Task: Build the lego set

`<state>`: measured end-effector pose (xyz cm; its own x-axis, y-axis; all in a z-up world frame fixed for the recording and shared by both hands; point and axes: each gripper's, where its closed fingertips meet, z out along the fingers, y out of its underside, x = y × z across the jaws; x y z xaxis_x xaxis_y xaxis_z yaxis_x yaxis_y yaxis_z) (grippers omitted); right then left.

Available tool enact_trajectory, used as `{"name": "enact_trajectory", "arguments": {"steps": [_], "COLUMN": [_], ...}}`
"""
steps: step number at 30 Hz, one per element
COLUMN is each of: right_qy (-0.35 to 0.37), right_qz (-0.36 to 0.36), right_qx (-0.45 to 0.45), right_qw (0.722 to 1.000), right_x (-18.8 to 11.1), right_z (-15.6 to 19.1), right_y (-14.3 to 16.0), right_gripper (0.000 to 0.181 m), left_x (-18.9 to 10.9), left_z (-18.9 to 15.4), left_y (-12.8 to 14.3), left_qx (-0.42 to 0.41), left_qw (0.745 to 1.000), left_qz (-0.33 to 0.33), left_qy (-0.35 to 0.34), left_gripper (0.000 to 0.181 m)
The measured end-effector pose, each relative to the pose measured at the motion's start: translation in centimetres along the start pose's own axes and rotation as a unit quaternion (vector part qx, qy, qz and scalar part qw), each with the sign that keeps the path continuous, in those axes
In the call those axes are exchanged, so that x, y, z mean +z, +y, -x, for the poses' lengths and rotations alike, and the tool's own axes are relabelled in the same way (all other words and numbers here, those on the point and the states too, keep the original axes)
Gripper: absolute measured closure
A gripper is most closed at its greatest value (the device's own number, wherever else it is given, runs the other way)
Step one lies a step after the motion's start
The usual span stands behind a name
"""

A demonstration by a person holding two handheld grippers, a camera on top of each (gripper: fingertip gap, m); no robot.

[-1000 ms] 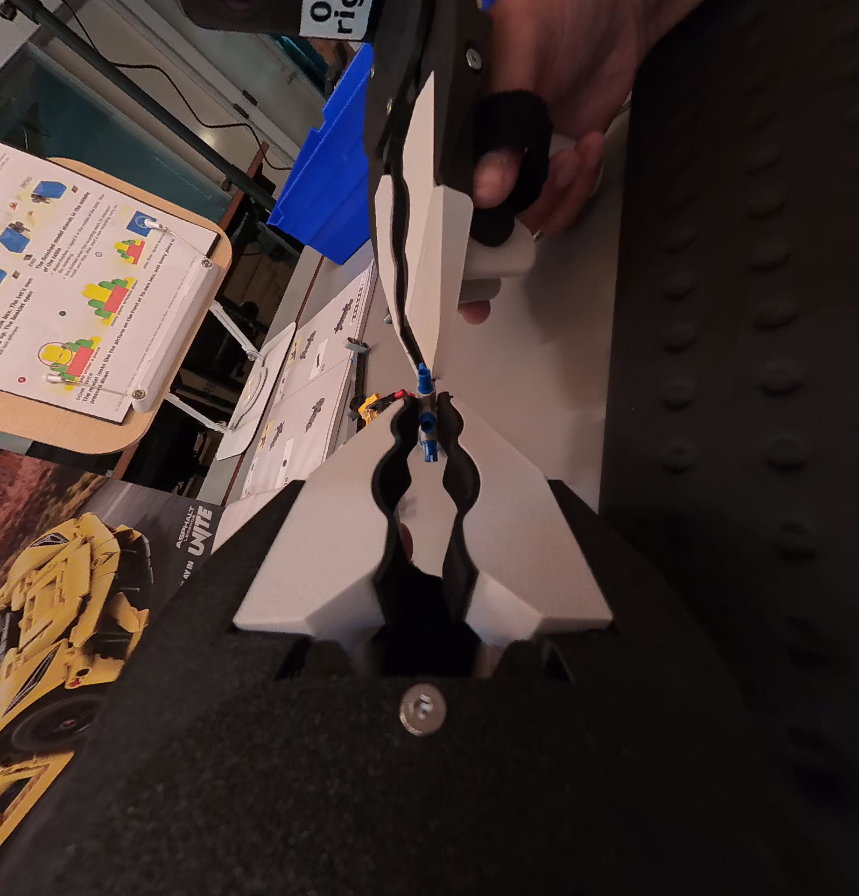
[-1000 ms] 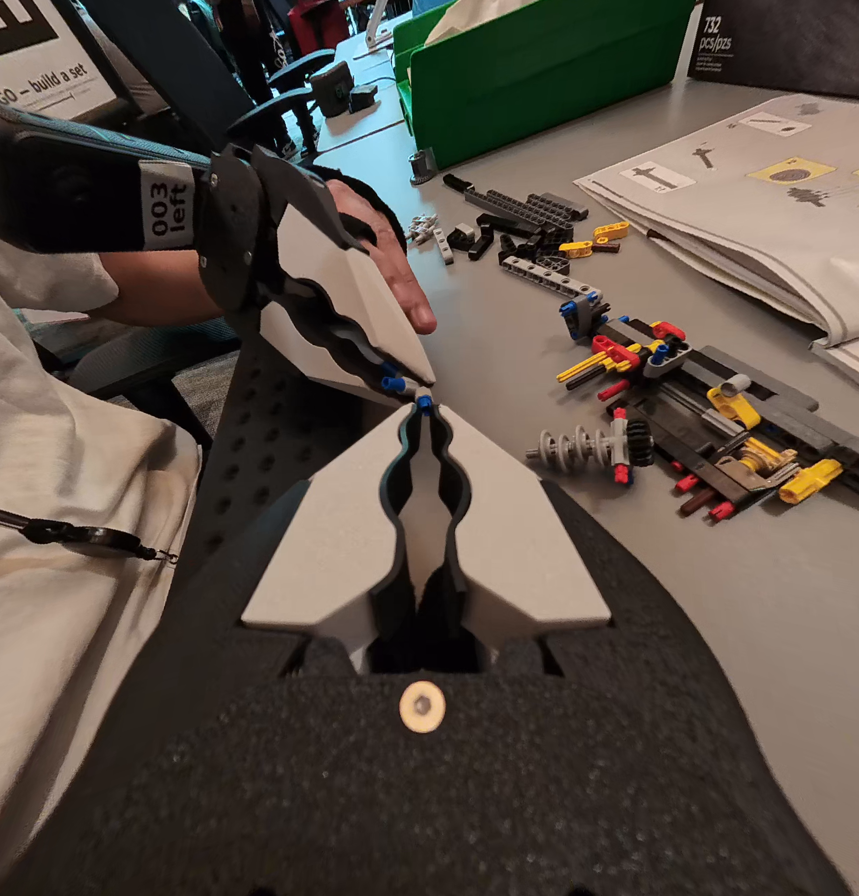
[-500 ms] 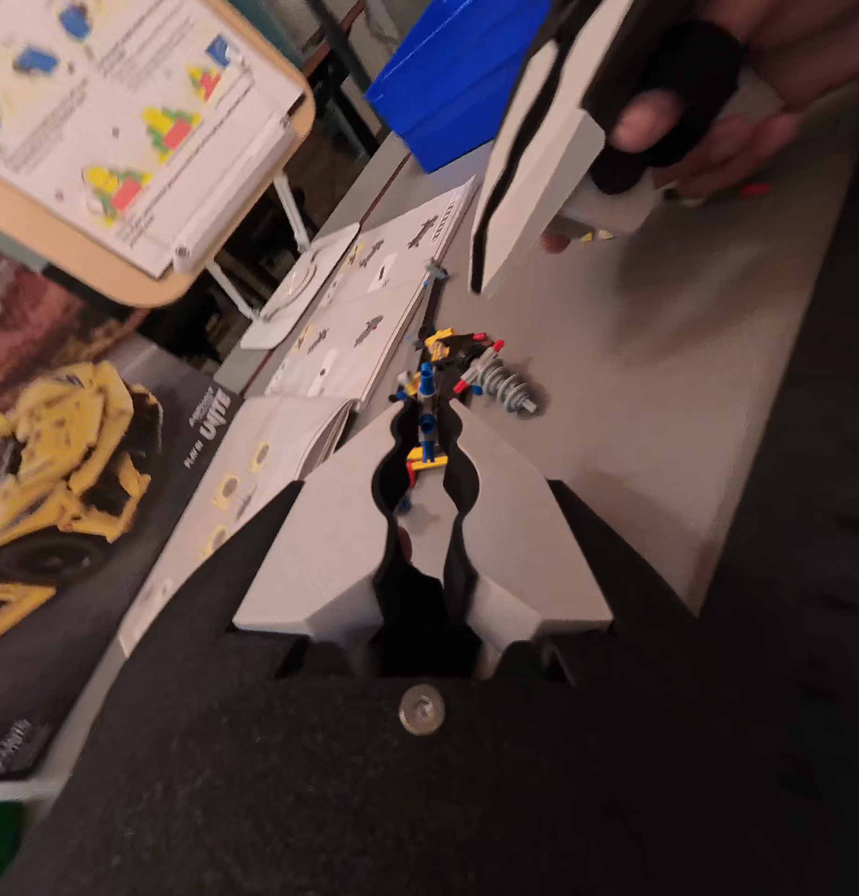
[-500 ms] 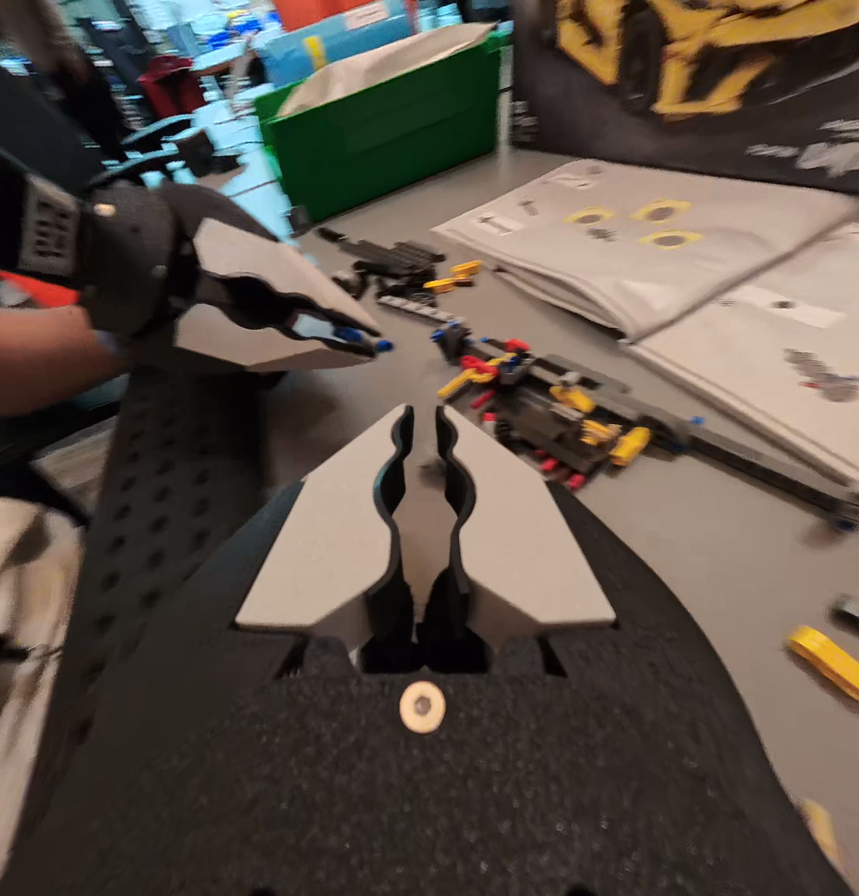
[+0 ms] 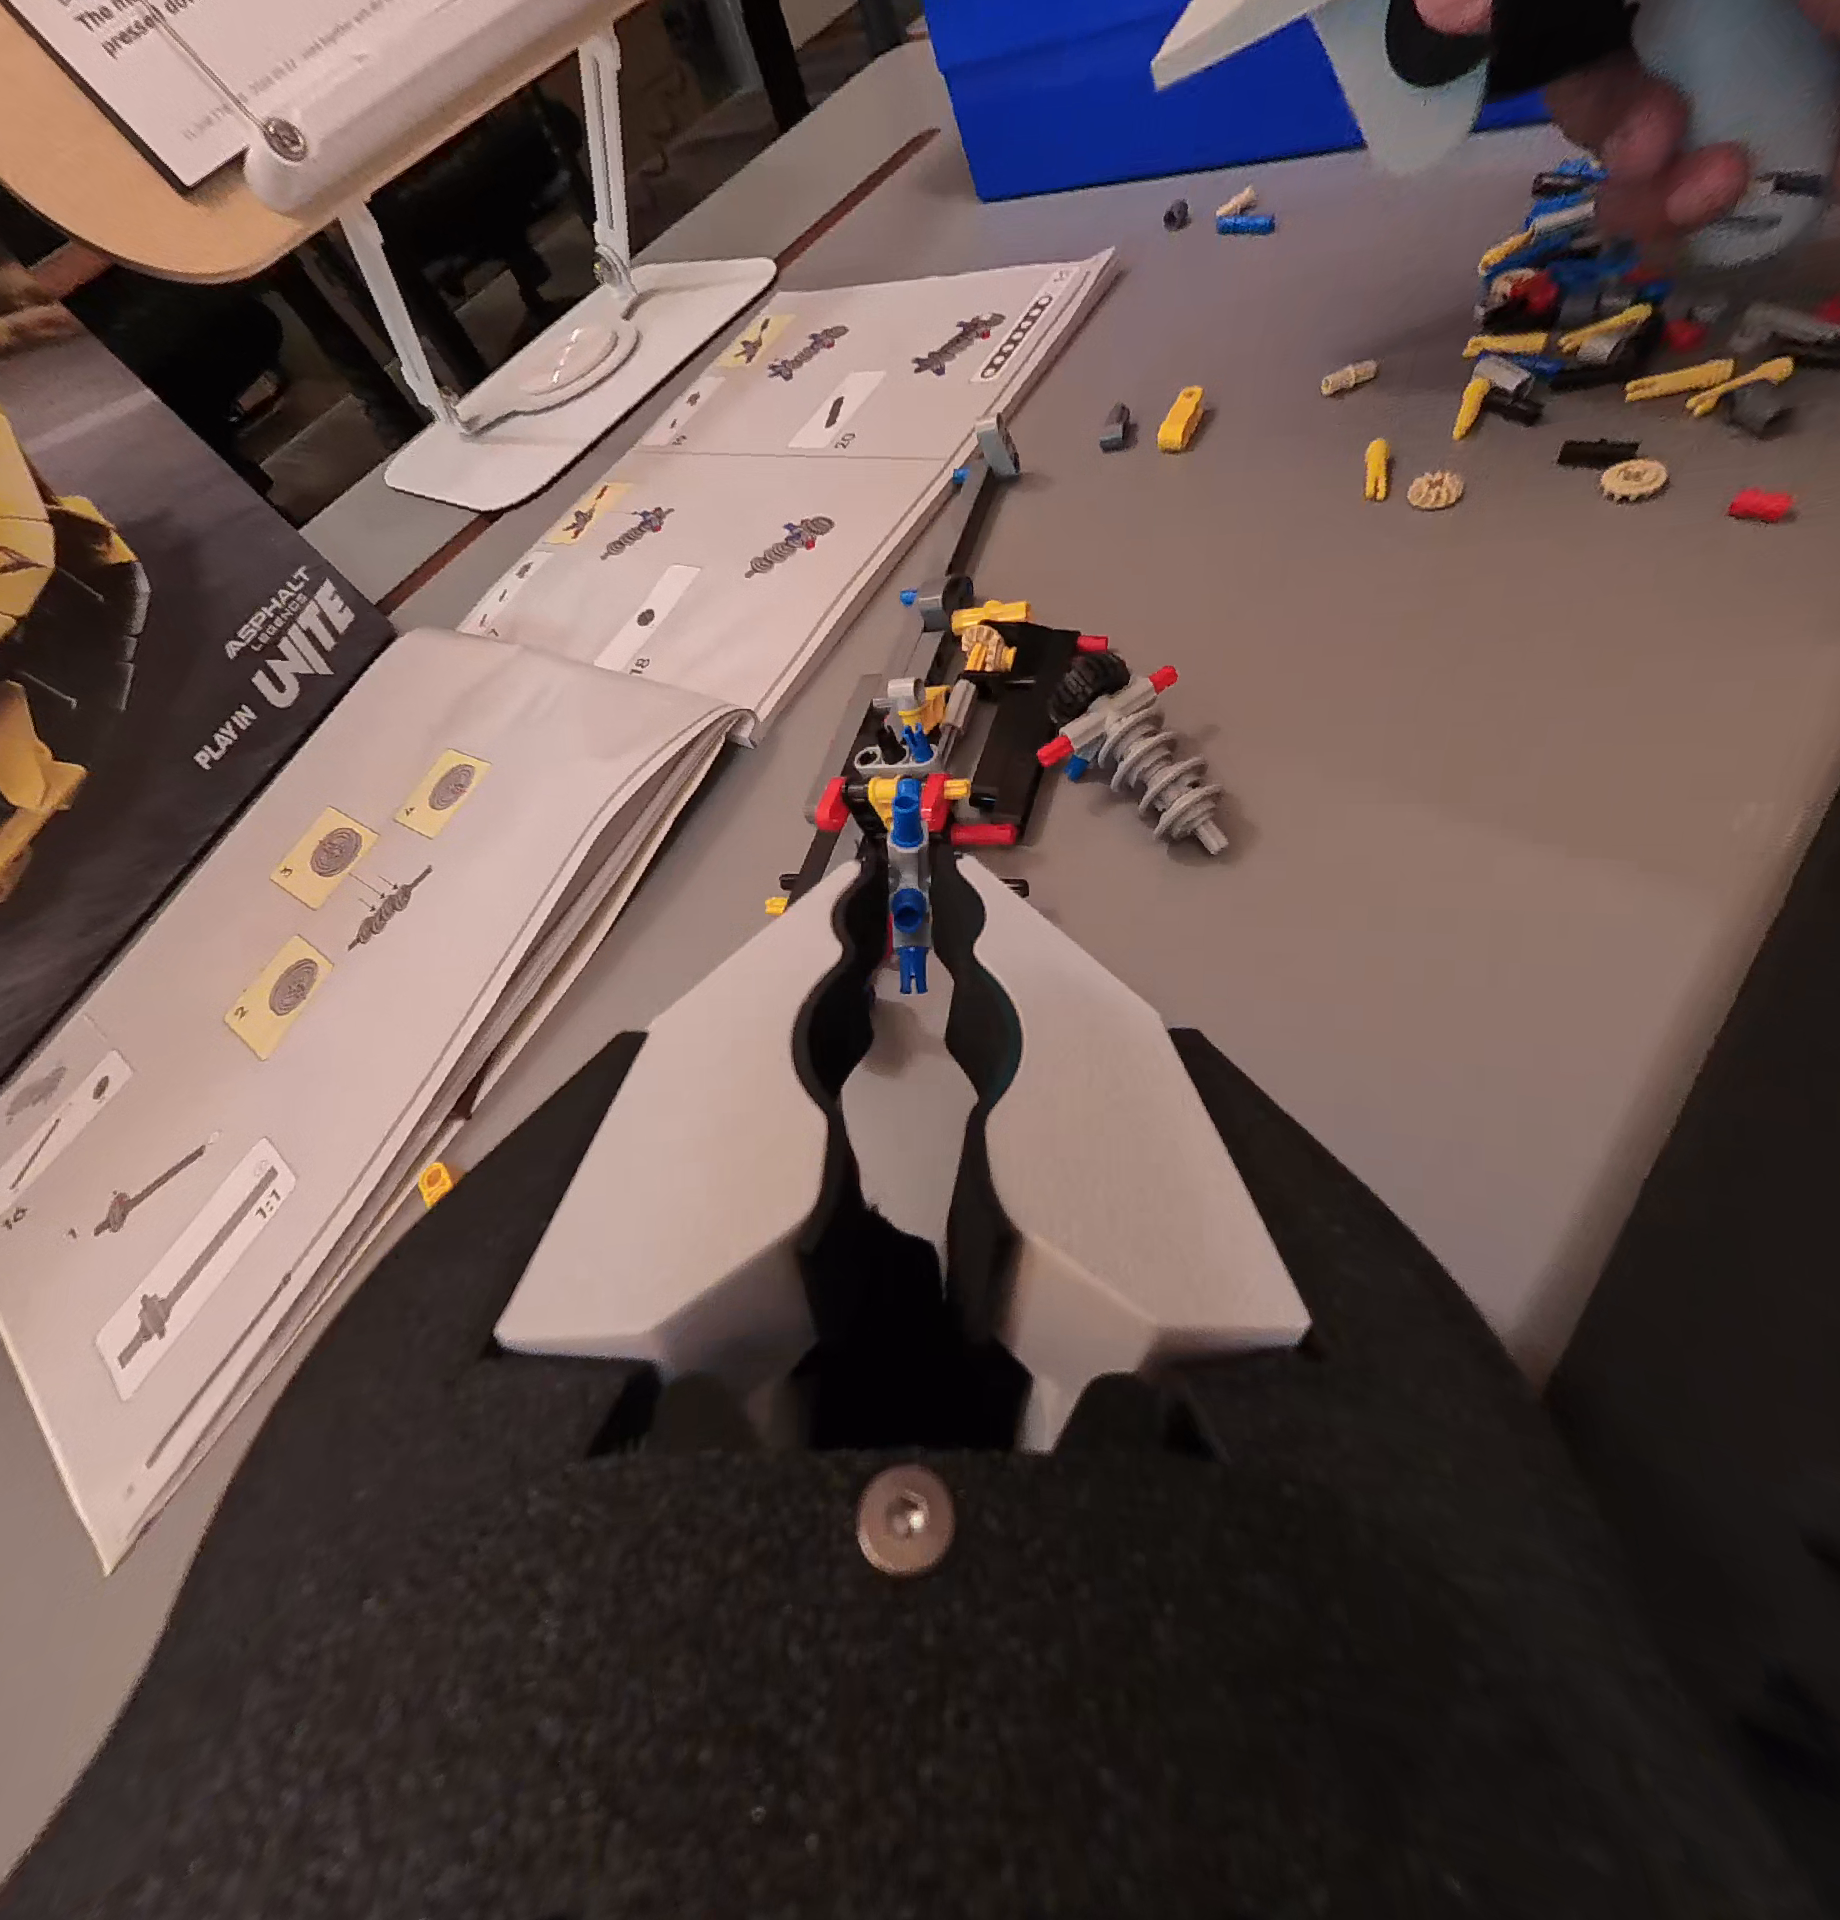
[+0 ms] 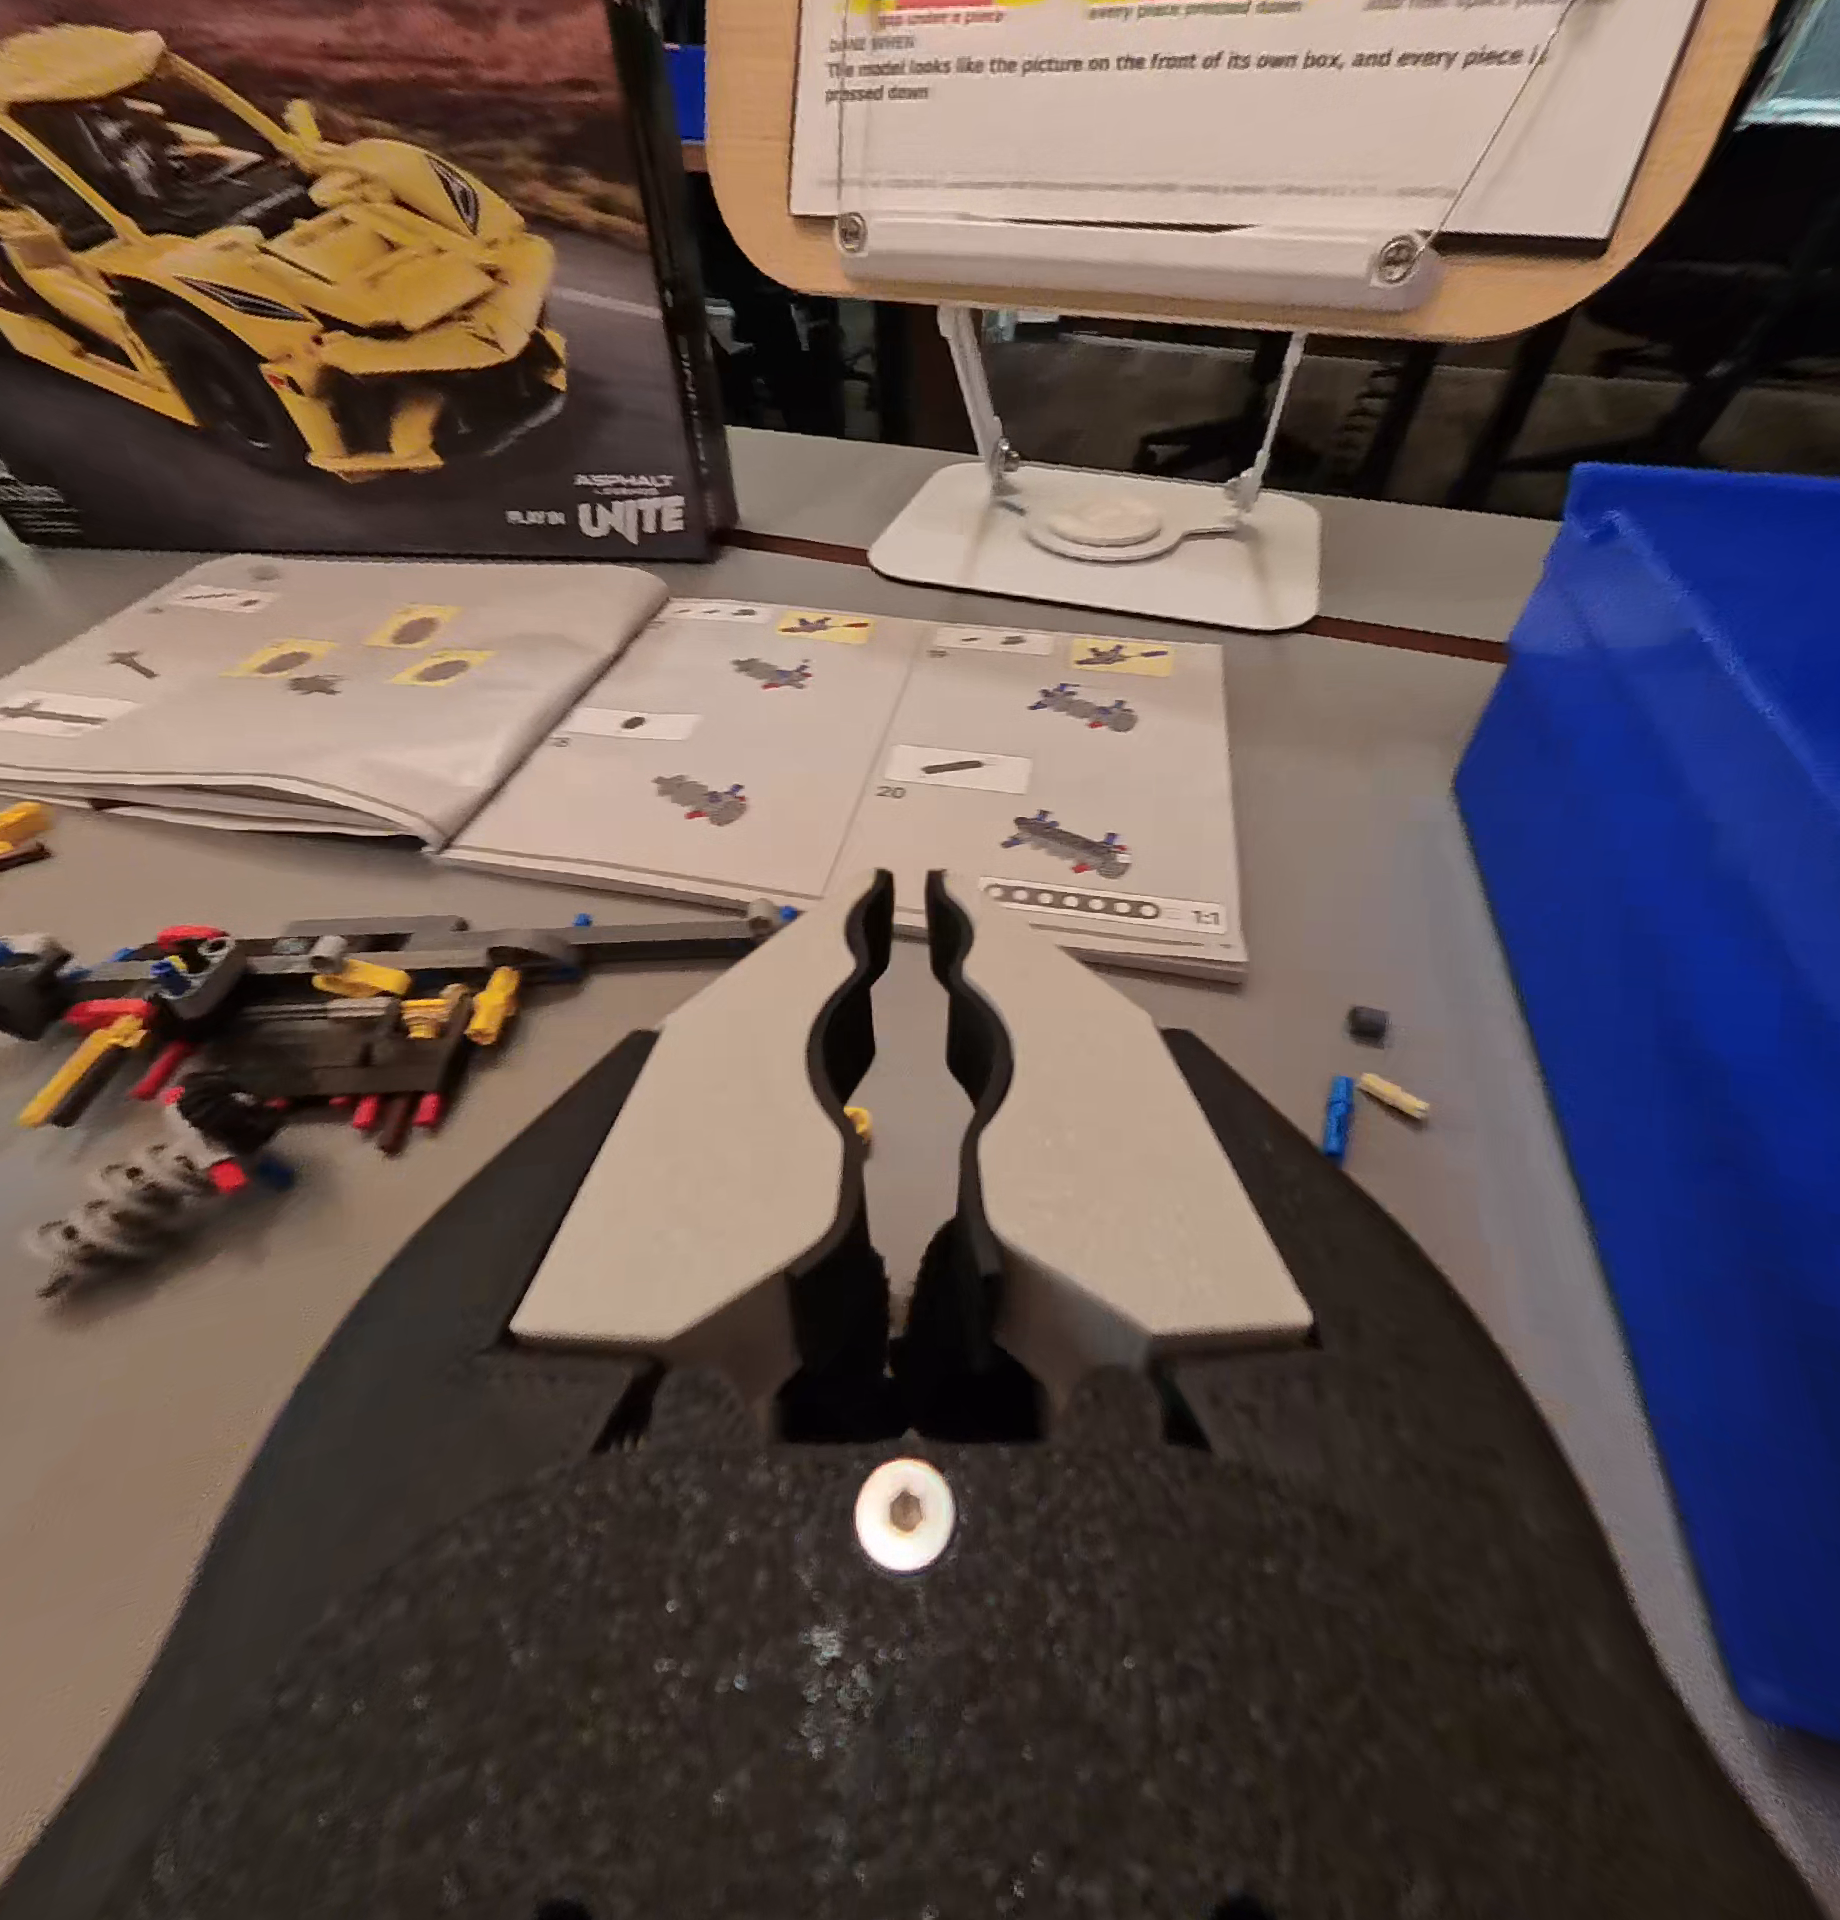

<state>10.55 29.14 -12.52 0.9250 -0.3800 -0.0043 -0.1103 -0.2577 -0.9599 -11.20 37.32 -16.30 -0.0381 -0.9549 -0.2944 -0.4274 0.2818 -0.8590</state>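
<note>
Left tool (image 5: 908,914) grips grey-blue connector piece (image 5: 908,912), long axis pointing forward.

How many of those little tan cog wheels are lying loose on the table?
2: the left cog and the right cog, side by side on the table's far part, just this side of the parts pile. More may hide in that pile.

The left grey-fingered black claw (image 5: 908,914) pinches a small piece at its tips; the right grey-fingered claw (image 6: 908,891) hovers, tips slightly parted, holding nothing.
</note>
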Motion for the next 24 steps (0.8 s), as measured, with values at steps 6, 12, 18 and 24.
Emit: {"name": "enact_trajectory", "arguments": {"steps": [6,12,18,24], "right_qy": [0.010,-0.032,-0.056,-0.069], "right_qz": [0.008,0.019,0.024,0.028], "right_qx": [-0.021,-0.006,0.008,0.015], "right_qw": [1.000,0.999,0.998,0.997], "right_x": [0.4,0.7,0.9,0.6], "right_z": [-0.4,1.0,1.7,2.0], "right_y": [0.3,0.8,0.9,1.2], "right_gripper": [0.179,0.179,0.179,0.179], "left_x": [0.9,0.8,1.2,1.3], "left_z": [-1.1,-2.3,-3.8,-4.3], "left_y": [0.4,0.3,1.2,1.5], "left_qx": [0.028,0.043,0.066,0.075], "left_qw": [0.999,0.997,0.992,0.990], "left_qz": [0.018,0.013,0.043,0.055], "left_qy": [0.026,0.059,0.096,0.110], "left_gripper": [0.175,0.175,0.175,0.174]}}
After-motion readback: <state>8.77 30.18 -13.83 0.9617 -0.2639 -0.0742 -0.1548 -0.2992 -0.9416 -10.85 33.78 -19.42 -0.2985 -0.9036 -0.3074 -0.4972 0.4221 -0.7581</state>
